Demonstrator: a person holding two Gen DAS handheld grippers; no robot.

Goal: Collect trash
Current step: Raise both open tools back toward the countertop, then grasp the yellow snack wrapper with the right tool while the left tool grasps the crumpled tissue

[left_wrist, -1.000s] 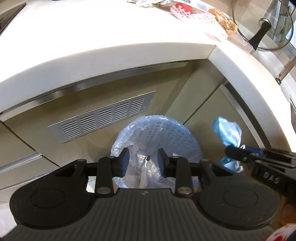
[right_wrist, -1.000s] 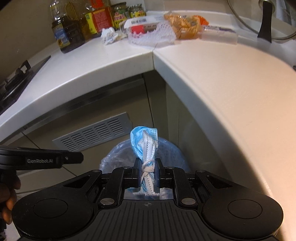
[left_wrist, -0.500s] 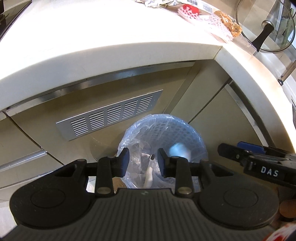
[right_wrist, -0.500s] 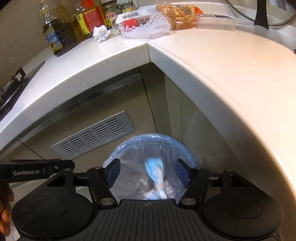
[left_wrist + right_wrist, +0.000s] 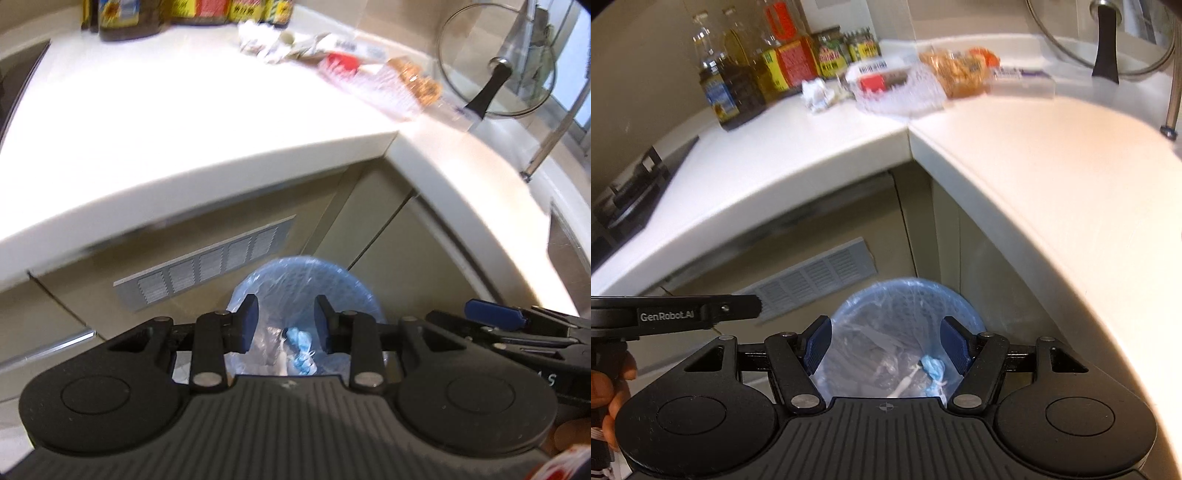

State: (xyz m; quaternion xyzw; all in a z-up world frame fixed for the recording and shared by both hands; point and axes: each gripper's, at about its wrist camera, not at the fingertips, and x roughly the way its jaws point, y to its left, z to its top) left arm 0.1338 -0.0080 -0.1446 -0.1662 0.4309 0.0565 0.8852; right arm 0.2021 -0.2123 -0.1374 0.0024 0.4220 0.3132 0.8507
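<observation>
Corner of a pale L-shaped counter [image 5: 1015,177]. Below it, on the floor beside a vent grille [image 5: 812,277], stands a bag-lined bin [image 5: 905,295] containing the blue face mask [image 5: 932,367]. Right gripper [image 5: 886,345]: jaws wide apart, empty. Left gripper [image 5: 284,325]: jaws narrowly apart, empty. Bottles [image 5: 757,74] and wrappers [image 5: 897,88] crowd the counter's back.

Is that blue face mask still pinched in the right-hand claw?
No. The right gripper stands open with nothing between its fingers, and the face mask lies down inside the bin.
</observation>
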